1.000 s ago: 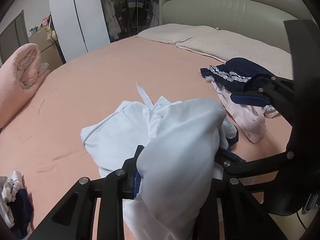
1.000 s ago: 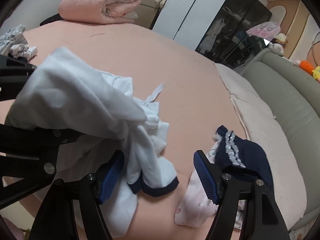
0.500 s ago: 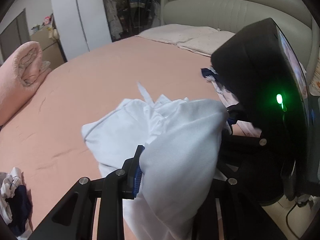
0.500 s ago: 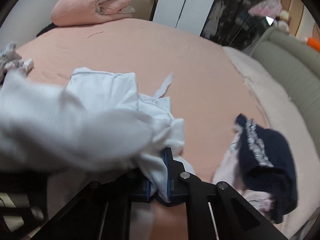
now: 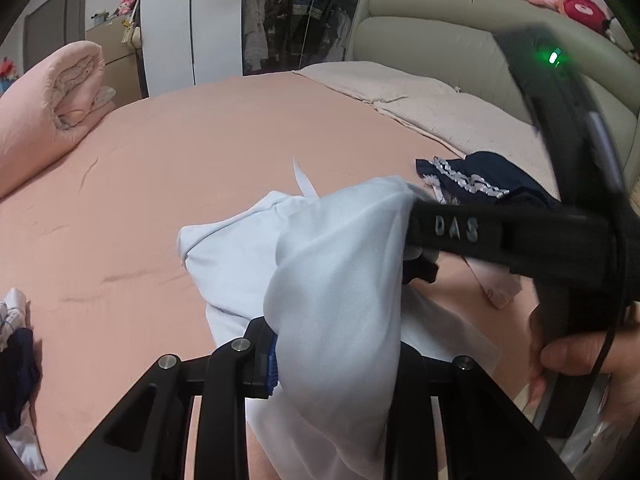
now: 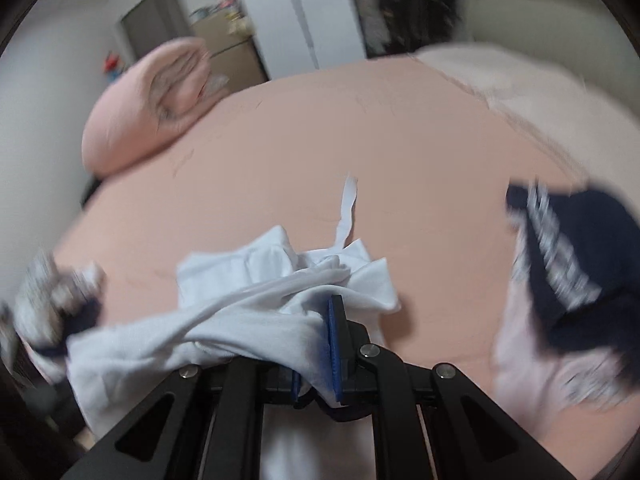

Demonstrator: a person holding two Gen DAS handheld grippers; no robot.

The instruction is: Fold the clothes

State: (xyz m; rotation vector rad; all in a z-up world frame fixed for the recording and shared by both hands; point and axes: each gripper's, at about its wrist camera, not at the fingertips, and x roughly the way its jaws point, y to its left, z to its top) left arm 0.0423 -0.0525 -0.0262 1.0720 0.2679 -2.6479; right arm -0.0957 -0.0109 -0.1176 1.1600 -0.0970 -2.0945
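The bed, covered in a peach sheet, fills both views, with a rolled pink quilt at its far left corner and a grey headboard beyond the pillows. On the sheet to the right lies a navy garment with white lace trim, over a pale pink piece; a small heap of mixed clothes sits at the left edge. The white garment, the piece in hand, is bunched in the middle of the near side of the bed, partly resting on the sheet and partly lifted, with a thin white strap trailing away toward the far side. The left gripper is clamped on a thick fold of it, the cloth ballooning up between the jaws. The right gripper has just closed its jaws and now pinches another part of the same cloth between its blue pads; in the left view it reaches in from the right, held by a hand. The cloth runs as a slack band leftward from the right gripper toward the left one, so the two grips sit close together along one line. Spreading the garment would, I judge, call for drawing the hands apart along that line, left to left and right to right.
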